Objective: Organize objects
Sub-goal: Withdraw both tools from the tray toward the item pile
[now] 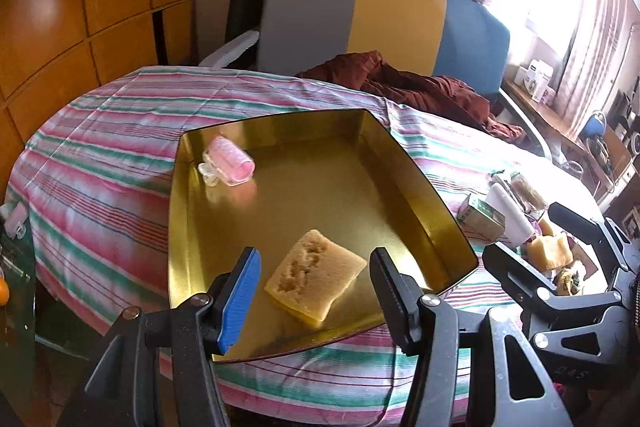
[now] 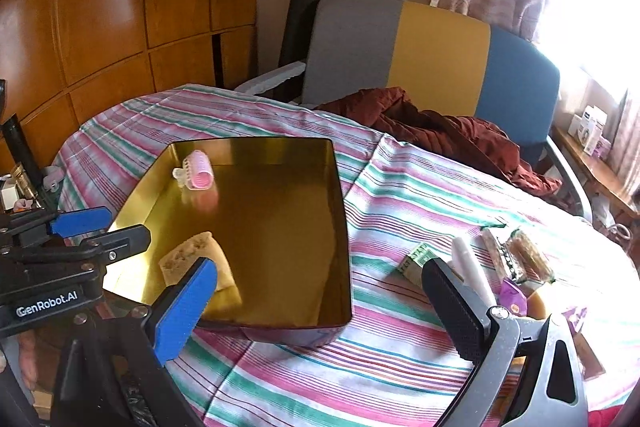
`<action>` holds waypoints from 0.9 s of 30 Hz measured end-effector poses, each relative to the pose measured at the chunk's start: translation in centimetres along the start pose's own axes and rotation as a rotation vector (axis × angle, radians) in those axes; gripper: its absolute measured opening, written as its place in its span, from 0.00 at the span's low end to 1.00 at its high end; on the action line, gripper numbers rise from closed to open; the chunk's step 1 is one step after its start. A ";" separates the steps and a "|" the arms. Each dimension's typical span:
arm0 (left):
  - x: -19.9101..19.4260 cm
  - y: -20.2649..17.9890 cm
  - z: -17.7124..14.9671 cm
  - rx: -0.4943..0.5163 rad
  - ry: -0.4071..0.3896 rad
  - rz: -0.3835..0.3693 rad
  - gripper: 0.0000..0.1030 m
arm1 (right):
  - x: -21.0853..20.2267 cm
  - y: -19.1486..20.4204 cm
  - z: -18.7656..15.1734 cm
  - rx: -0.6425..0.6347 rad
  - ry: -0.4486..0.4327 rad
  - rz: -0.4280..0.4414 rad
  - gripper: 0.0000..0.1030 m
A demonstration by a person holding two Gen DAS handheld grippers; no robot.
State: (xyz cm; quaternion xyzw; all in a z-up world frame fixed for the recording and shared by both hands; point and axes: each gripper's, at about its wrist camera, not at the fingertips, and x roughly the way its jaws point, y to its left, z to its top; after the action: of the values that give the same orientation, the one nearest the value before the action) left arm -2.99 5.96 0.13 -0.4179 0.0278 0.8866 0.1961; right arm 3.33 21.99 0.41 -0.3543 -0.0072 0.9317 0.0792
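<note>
A gold metal tray [image 1: 420,187] stands on a table covered with a striped cloth [image 1: 100,147] in pink, green and white. Inside the tray there are two things. A pink hair roller [image 1: 234,163] with a pale clip lies in the far left corner. A yellow sponge [image 1: 316,277] with worn holes on its top lies flat near the near edge of the tray, well apart from the roller.

The left gripper [image 1: 314,291] hangs above the near edge of the tray, with its jaws spread wide. The sponge shows between its fingers, but the pads do not touch it and nothing is held. The right gripper [image 2: 320,301] is over the near right corner of the tray, its jaws also spread wide and empty.

To the right of the tray, on the cloth, there is a group of small things: a green and white carton [image 2: 416,261], a white tube [image 2: 472,269], a wrapped bar [image 2: 530,259] and a purple packet [image 2: 514,295]. Behind the table stands a chair [image 2: 440,51] with a grey, yellow and blue back, and a dark red cloth [image 2: 440,131] lies crumpled at the far edge.
</note>
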 end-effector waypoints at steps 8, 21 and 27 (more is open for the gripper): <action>0.7 -3.2 0.8 0.101 -0.002 0.008 0.56 | 0.3 -2.5 -0.8 0.028 0.018 -0.043 1.00; 1.3 -10.7 1.6 0.333 -0.053 -0.015 0.56 | -0.5 -13.6 -2.7 0.134 0.076 -0.242 1.00; 1.4 -13.8 1.2 0.446 -0.085 -0.010 0.56 | -1.0 -18.8 -2.9 0.192 0.076 -0.316 1.00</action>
State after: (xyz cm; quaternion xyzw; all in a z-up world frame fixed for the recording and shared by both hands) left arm 0.43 19.42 1.46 -0.3268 0.2128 0.8743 0.2889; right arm 8.61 40.24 0.23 -0.3747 0.0291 0.8900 0.2583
